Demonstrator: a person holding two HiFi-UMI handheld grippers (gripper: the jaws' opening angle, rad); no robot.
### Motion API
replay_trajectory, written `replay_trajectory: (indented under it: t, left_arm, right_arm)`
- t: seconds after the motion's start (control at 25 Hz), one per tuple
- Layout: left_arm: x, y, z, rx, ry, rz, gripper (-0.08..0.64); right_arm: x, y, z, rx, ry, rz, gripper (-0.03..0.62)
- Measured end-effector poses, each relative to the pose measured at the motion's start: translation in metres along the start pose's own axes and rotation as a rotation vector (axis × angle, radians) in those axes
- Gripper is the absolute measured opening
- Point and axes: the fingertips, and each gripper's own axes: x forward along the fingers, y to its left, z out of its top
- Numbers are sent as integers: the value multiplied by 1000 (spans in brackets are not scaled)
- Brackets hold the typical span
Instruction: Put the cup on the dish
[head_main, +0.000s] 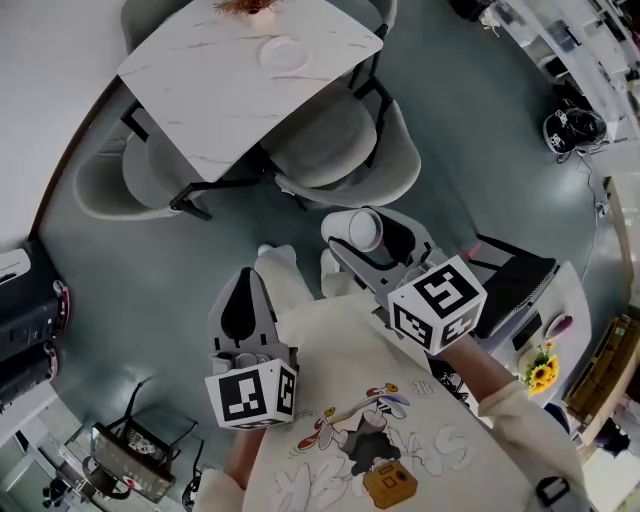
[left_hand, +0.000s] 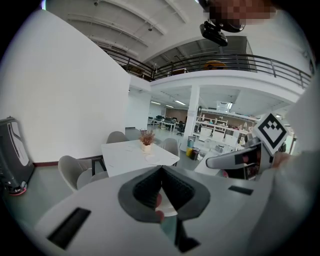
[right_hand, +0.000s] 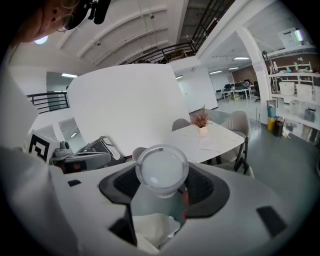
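A clear glass cup (head_main: 364, 229) is held in the air by my right gripper (head_main: 368, 242), which is shut on it, well short of the table. In the right gripper view the cup (right_hand: 161, 169) fills the gap between the dark pads, its round end facing the camera. The white dish (head_main: 283, 52) lies on the marble table (head_main: 220, 90) far ahead; it shows faintly as the dish (right_hand: 208, 143) in the right gripper view. My left gripper (head_main: 249, 282) hangs lower left, its jaws shut with nothing between them (left_hand: 161, 186).
Grey chairs (head_main: 335, 150) stand round the table, one between me and the dish. A potted plant (left_hand: 146, 139) sits on the tabletop. A dark machine (head_main: 25, 310) stands by the left wall. Desks and clutter (head_main: 530, 290) are at the right.
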Motion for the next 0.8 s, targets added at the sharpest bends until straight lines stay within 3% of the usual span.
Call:
replay_trajectory:
  t: [0.32,0.8]
  left_arm:
    - [46,49,10,-26,49,-52,6]
    - [140,167,84,-31,35,-179,6]
  right_arm:
    - [59,6,28,12,18,-48,270]
    - [171,15,97,24,17,-187,270]
